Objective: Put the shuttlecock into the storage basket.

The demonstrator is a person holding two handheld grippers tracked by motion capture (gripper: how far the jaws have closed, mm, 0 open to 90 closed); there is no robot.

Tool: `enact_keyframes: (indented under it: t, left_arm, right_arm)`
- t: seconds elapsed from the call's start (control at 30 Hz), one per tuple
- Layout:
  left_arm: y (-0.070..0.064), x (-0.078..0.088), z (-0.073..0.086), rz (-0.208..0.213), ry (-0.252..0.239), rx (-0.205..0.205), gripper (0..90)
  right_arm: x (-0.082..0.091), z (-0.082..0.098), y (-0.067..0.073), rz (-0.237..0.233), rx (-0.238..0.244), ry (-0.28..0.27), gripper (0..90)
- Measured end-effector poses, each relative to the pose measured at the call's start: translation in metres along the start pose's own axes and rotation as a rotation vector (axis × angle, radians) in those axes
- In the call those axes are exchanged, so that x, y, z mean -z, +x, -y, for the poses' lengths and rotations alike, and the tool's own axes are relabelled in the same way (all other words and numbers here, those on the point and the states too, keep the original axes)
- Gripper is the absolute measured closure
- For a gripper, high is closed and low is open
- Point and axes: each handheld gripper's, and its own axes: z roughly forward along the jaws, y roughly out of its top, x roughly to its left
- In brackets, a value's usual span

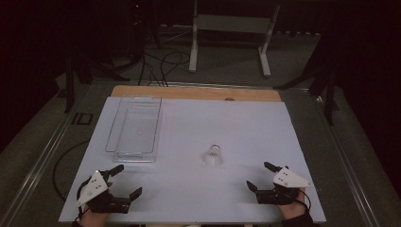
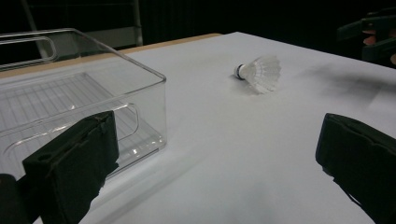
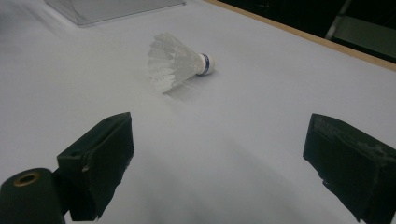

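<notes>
Grippers parked, shuttlecock (image 1: 213, 154) waiting.
Left gripper (image 1: 126, 179) and right gripper (image 1: 258, 175) gape wide, empty, flanking it; clear bin (image 1: 135, 129) open nearby, likely to receive it.

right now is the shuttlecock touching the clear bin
Apart. The high view shows bare white table between the shuttlecock and the clear bin; the left gripper view shows the same gap.

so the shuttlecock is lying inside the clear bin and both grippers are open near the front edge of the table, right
Not quite. The shuttlecock lies on its side on the white table, outside the clear bin and to its right, as the high view shows. The rest holds: the left gripper and the right gripper are both open near the front edge.
</notes>
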Motion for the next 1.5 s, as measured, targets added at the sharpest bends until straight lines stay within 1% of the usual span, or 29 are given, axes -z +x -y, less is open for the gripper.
enact_keyframes:
  t: [0.07, 0.13, 0.23, 0.4, 0.5, 0.67, 0.8, 1.0, 1.13, 1.27, 1.3, 1.37, 1.43, 1.5]
  left_arm:
    - [-0.0001, -0.0001, -0.0001, -0.004, 0.000, -0.001, 0.1]
    - [0.0000, -0.0003, -0.0001, -0.003, 0.001, -0.001, 0.1]
    - [0.0002, -0.0011, -0.0003, -0.002, 0.005, 0.002, 0.1]
    - [0.0007, -0.0017, 0.0004, 0.000, 0.012, 0.007, 0.1]
    - [0.0006, -0.0022, 0.0006, 0.003, 0.013, 0.007, 0.1]
    - [-0.0002, -0.0029, 0.0013, 0.009, 0.021, 0.004, 0.1]
    - [0.0001, -0.0026, 0.0015, 0.012, 0.018, 0.010, 0.1]
    - [0.0009, -0.0010, 0.0018, 0.008, 0.017, 0.025, 0.1]
    - [0.0010, -0.0007, 0.0014, 0.007, 0.020, 0.023, 0.1]
    - [0.0009, -0.0014, 0.0002, -0.004, 0.015, 0.023, 0.1]
    - [0.0010, -0.0009, -0.0011, -0.016, 0.020, 0.030, 0.1]
    - [0.0016, -0.0007, -0.0023, -0.014, 0.028, 0.047, 0.0]
    - [0.0013, -0.0005, -0.0030, -0.019, 0.032, 0.047, 0.0]
    - [0.0007, 0.0002, -0.0074, -0.017, 0.038, 0.049, 0.0]
  right_arm:
    - [-0.0006, 0.0004, 0.0009, -0.005, 0.010, 0.001, 8.4]
    - [-0.0016, 0.0011, 0.0027, 0.005, 0.025, 0.007, 8.3]
    - [-0.0021, 0.0017, 0.0033, 0.006, 0.032, 0.005, 8.3]
    - [0.0011, 0.0001, 0.0001, 0.001, -0.007, -0.011, 8.3]
    - [0.0015, -0.0004, -0.0013, 0.005, -0.018, -0.008, 8.3]
    - [0.0005, -0.0006, -0.0009, 0.006, -0.020, 0.003, 8.2]
    - [-0.0004, -0.0010, -0.0010, 0.007, -0.020, 0.003, 8.3]
    - [-0.0003, -0.0018, -0.0013, 0.011, -0.016, -0.011, 8.2]
    - [0.0005, -0.0024, 0.0002, 0.013, -0.010, -0.017, 8.2]
    - [0.0009, -0.0015, -0.0004, 0.011, -0.015, -0.014, 8.3]
    - [0.0011, -0.0013, -0.0007, 0.012, -0.017, -0.016, 8.2]
    - [0.0018, -0.0013, -0.0011, 0.014, -0.022, -0.019, 8.2]
    - [0.0027, -0.0019, -0.0008, 0.015, -0.021, -0.022, 8.3]
    - [0.0027, -0.0023, -0.0001, 0.018, -0.017, -0.022, 8.3]
